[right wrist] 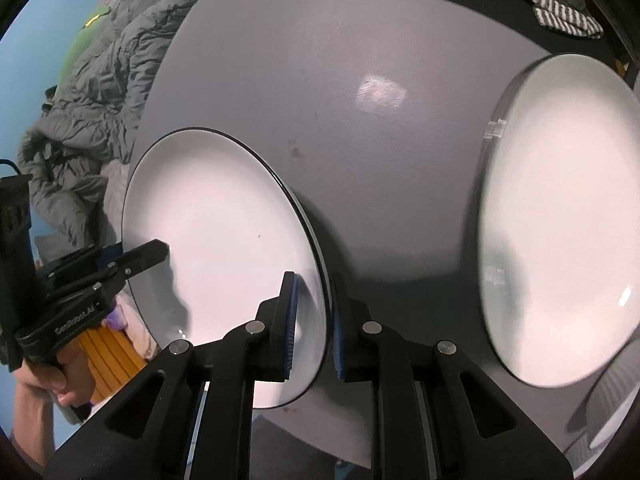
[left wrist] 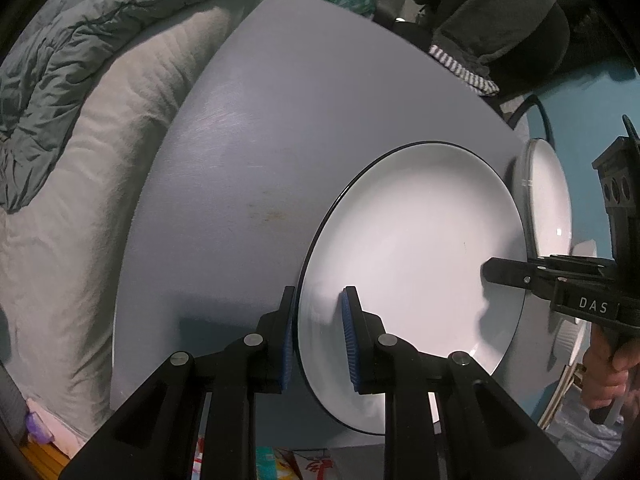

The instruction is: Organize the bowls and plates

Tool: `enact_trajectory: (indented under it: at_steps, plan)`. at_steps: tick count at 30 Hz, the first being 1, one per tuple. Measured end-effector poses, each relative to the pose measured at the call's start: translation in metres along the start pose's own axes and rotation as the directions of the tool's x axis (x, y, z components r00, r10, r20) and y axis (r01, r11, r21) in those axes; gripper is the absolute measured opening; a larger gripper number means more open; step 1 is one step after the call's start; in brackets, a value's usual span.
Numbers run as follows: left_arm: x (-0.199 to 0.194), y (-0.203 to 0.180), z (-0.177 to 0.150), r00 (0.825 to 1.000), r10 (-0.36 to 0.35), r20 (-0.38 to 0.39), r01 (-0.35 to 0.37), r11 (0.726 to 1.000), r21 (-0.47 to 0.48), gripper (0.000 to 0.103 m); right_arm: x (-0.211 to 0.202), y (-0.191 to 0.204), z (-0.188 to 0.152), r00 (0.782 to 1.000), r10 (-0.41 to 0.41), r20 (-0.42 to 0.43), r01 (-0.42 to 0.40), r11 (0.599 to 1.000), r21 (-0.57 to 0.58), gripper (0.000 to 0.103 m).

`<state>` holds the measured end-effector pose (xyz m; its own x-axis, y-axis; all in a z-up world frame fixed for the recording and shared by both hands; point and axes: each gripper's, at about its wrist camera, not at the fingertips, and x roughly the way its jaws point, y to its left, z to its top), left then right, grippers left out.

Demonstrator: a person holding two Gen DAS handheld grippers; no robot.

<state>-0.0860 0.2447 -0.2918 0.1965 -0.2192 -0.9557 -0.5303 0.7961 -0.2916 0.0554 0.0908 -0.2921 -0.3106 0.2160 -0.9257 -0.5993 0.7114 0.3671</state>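
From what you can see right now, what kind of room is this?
Probably a bedroom at home: a rumpled grey quilt lies on a bed beside the grey table, and clothes are piled behind it.

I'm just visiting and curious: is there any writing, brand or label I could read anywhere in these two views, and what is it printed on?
"DAS": white letters on the black body of the right gripper, seen from the left wrist view.
"GenRobot.AI", roughly, since it is small and slanted: on the body of the left gripper, seen from the right wrist view.
Red print on packaging below the table edge: not legible.
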Motion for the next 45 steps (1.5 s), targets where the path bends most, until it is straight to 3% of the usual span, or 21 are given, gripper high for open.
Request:
enact_trajectory:
  at_steps: [9, 27, 37, 45]
  plan:
    - [-0.015, -0.054, 0.01, 1.0, -0.015, 0.019, 0.013, 0.995, 0.098, 0.021, -0.041, -0.023, -0.009, 0.999, -0.013, 0.038, 0.012, 0.999, 0.039, 0.015]
    - [0.003, -0.184, 0.07, 1.0, -0.025, 0.007, 0.021, 0.949, 0.314, 0.021, -0.11, -0.131, -0.012, 0.986, -0.023, 0.167, -0.014, 0.976, 0.218, 0.016]
    - [0.035, -0.217, 0.089, 0.999, 0.012, -0.038, 0.001, 0.943, 0.333, 0.021, -0.114, -0.18, -0.011, 0.988, -0.011, 0.155, -0.032, 0.962, 0.273, 0.016]
    - [0.049, -0.225, 0.092, 0.997, 0.064, -0.052, -0.044, 0.944, 0.326, 0.022, -0.102, -0.194, -0.004, 0.992, 0.006, 0.128, -0.043, 0.956, 0.29, 0.016]
